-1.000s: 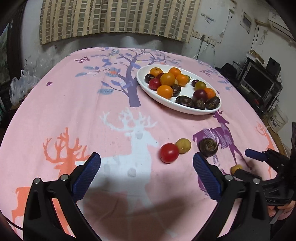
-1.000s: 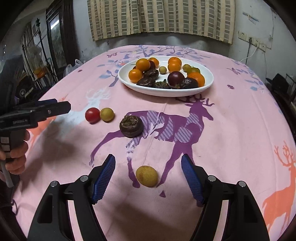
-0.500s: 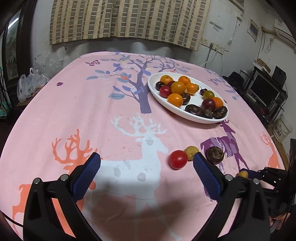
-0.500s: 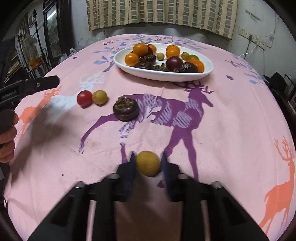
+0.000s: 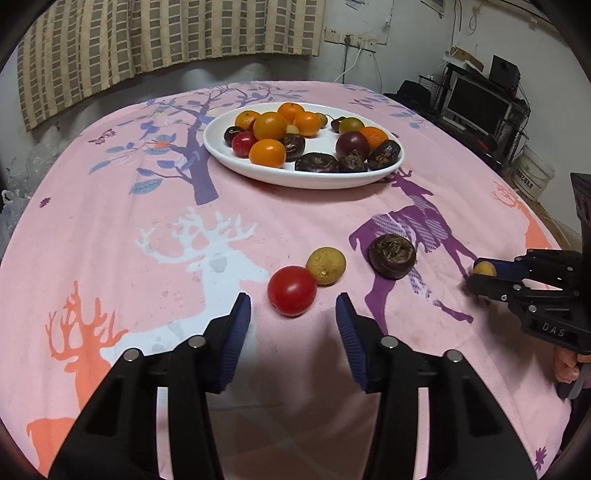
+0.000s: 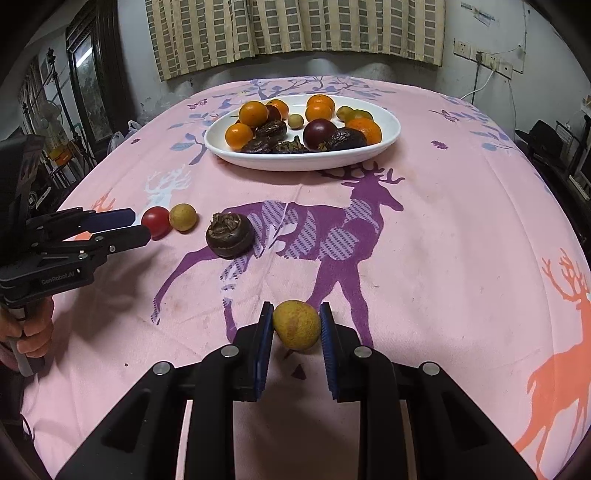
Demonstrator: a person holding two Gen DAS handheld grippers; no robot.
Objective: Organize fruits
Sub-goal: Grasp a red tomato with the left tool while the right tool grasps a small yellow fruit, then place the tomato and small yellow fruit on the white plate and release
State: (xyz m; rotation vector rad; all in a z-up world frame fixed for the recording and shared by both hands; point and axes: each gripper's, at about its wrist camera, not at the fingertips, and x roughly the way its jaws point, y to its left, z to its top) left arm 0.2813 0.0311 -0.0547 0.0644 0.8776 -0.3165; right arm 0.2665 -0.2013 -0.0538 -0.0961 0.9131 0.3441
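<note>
A white oval plate (image 5: pixel 236 162) (image 6: pixel 388 144) holds several oranges, dark fruits and small round fruits. On the pink cloth lie a red tomato (image 5: pixel 291 290) (image 6: pixel 156 220), a yellow-brown longan (image 5: pixel 326 266) (image 6: pixel 183 217) and a dark brown fruit (image 5: pixel 392 256) (image 6: pixel 229 235). My left gripper (image 5: pixel 292 314) (image 6: pixel 138 225) is open, its blue pads just short of the tomato on either side. My right gripper (image 6: pixel 296 321) (image 5: pixel 480 271) is shut on another yellow longan (image 6: pixel 296 325) (image 5: pixel 484 268) at the cloth.
A checked curtain (image 6: pixel 295 29) hangs behind the round table. A shelf with a monitor (image 5: pixel 476 103) and a white bucket (image 5: pixel 532 177) stand to the right. A bag (image 6: pixel 122 133) and clutter sit past the table's left edge.
My right gripper closed on the yellow longan. My left gripper moved forward and right to the red tomato and its jaws narrowed.
</note>
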